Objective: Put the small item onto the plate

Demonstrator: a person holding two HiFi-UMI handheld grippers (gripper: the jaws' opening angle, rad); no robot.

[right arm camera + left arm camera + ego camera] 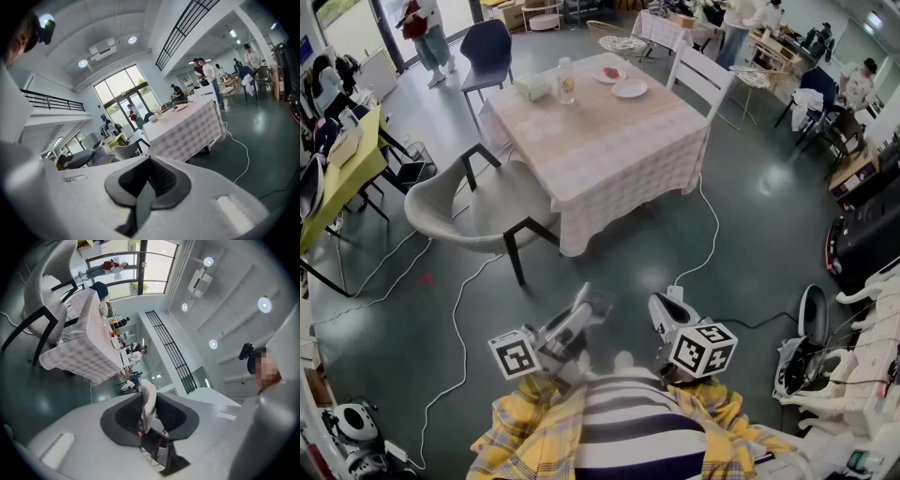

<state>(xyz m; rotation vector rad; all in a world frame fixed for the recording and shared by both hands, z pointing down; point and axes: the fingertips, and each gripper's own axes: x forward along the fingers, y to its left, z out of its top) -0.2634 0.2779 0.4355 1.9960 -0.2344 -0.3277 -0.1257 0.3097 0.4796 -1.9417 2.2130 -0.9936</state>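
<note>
Well short of the table (609, 150), I have the left gripper (151, 420) pinched on the small white item (148, 397), and the right gripper (149, 180) is closed and empty. The empty plate (629, 88) sits far across the table, so on the long carry the item could twist or slip out.

Table (609, 141), upper centre of the head view: rectangular, covered by a pale checked cloth hanging over its sides. At its far end lie a white plate (629, 88), a second plate (608, 73) just beside it carrying something red, a clear jar (566, 82) and a pale packet (532, 87). The near part of the cloth is bare. Floor (750, 234): dark green, glossy; a white cable (713, 230) trails across it from the table's right corner.
</note>
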